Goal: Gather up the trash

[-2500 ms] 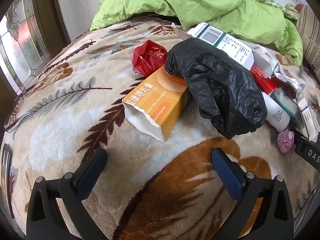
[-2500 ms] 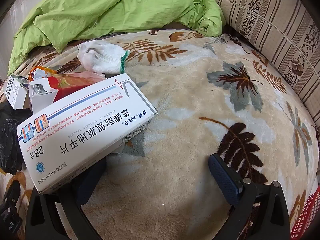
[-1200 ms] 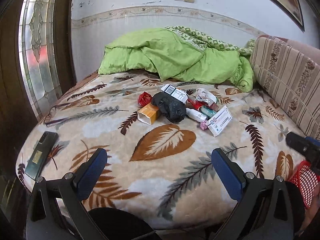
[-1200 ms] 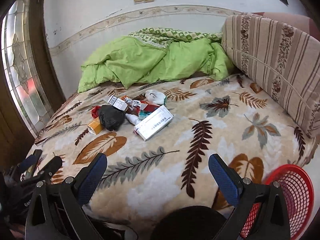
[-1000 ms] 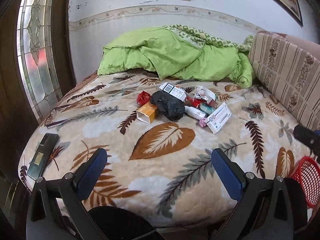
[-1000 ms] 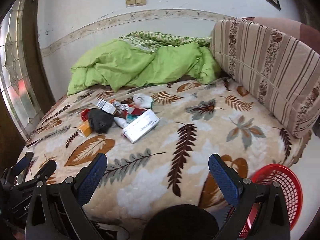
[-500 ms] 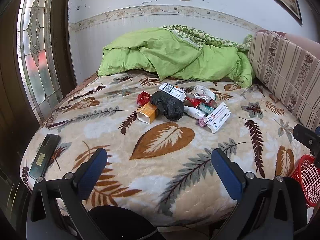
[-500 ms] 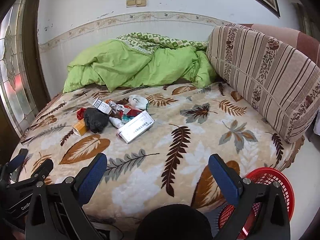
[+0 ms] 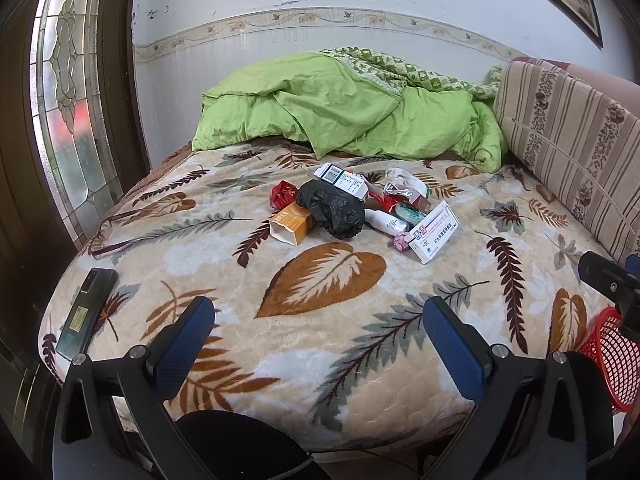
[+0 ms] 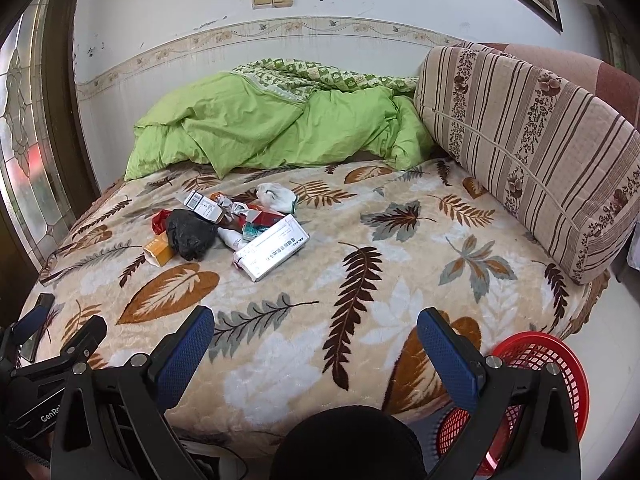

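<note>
Both the left gripper (image 9: 319, 326) and right gripper (image 10: 316, 336) are held wide and empty; the trash pile (image 9: 352, 208) is seen mid-frame, the red basket (image 10: 532, 364) lower right.

Left gripper (image 9: 319, 328), right gripper (image 10: 316, 330): black frames, blue textured pads, silver screws

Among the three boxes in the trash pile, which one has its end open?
The orange box at the pile's left edge: its torn end gapes, showing a white interior. The two white boxes look closed.
</note>
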